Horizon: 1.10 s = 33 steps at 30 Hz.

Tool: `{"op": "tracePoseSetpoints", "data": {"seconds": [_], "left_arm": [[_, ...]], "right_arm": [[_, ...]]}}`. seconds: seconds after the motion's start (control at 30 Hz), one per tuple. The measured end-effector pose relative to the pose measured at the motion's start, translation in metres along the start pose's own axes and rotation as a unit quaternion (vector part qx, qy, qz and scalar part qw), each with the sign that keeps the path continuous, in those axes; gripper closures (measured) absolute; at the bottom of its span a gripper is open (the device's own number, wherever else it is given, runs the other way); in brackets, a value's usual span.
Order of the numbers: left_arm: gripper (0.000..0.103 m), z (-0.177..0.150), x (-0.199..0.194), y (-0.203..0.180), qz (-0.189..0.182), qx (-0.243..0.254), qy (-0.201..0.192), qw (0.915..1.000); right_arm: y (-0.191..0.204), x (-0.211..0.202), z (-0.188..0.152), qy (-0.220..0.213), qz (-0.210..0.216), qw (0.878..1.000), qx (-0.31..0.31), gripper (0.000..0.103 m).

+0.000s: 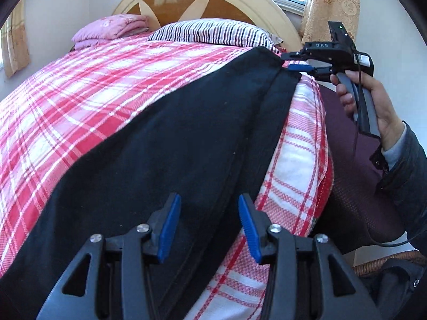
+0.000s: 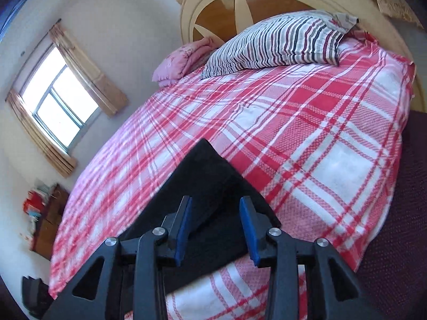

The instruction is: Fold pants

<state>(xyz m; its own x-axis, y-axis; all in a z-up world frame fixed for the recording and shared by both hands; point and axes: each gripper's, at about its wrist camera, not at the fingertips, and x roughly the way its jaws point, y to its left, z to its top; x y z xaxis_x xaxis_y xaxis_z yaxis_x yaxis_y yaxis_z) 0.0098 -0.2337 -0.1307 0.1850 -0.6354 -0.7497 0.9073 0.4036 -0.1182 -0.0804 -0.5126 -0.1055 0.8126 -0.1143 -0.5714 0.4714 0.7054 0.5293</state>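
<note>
Black pants (image 1: 165, 138) lie along the plaid bedspread (image 1: 80, 101); the left gripper (image 1: 208, 226) and right gripper (image 2: 215, 229) hover spread, grasping nothing.

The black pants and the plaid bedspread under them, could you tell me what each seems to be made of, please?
Black pants: probably a soft, matte knit or fleece-like cloth; they reflect no light, and pale lint specks cling to them. Plaid bedspread: apparently woven cotton, matte; a coarse, grainy weave shows in its red and white squares. Neither fibre is certain.
</note>
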Motion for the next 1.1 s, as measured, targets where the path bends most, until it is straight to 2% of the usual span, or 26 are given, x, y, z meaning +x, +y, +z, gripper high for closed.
{"op": "tracePoseSetpoints", "data": {"seconds": [0.1,0.2,0.27,0.3,0.33,0.47,0.7,0.8,1.1], "left_arm": [[0.057,-0.002,0.004,-0.001,0.007,0.001,0.005,1.0],[0.066,-0.003,0.004,-0.003,0.022,0.009,0.006,0.9997],[0.077,-0.002,0.004,0.0,0.021,0.004,0.006,0.9998],[0.081,-0.002,0.004,0.001,0.017,0.002,0.007,0.9998],[0.088,-0.002,0.004,0.002,0.018,0.002,0.008,0.9998],[0.094,-0.003,0.004,0.002,0.021,0.003,0.005,0.9998],[0.095,-0.001,-0.013,0.014,0.002,-0.02,-0.022,0.9996],[0.095,0.0,-0.024,0.02,-0.02,-0.035,-0.032,0.9987],[0.095,-0.01,-0.011,0.009,-0.037,-0.017,-0.012,0.9991]], "right_arm": [[-0.001,0.009,-0.001,0.004,-0.01,1.0,0.001,0.065],[0.0,0.014,0.001,-0.004,0.004,1.0,-0.001,0.065],[-0.001,0.017,0.001,-0.007,0.016,1.0,0.002,0.067],[0.0,0.019,0.001,-0.007,0.019,1.0,-0.001,0.083],[0.0,0.02,0.0,-0.006,0.022,1.0,-0.006,0.094],[0.007,0.016,-0.002,-0.012,0.032,0.999,-0.023,0.099],[0.028,-0.016,0.0,-0.056,0.055,0.995,-0.056,0.1],[0.029,-0.033,-0.003,-0.068,0.061,0.994,-0.059,0.1],[-0.003,-0.026,-0.012,-0.027,0.03,0.999,-0.02,0.1]]}}
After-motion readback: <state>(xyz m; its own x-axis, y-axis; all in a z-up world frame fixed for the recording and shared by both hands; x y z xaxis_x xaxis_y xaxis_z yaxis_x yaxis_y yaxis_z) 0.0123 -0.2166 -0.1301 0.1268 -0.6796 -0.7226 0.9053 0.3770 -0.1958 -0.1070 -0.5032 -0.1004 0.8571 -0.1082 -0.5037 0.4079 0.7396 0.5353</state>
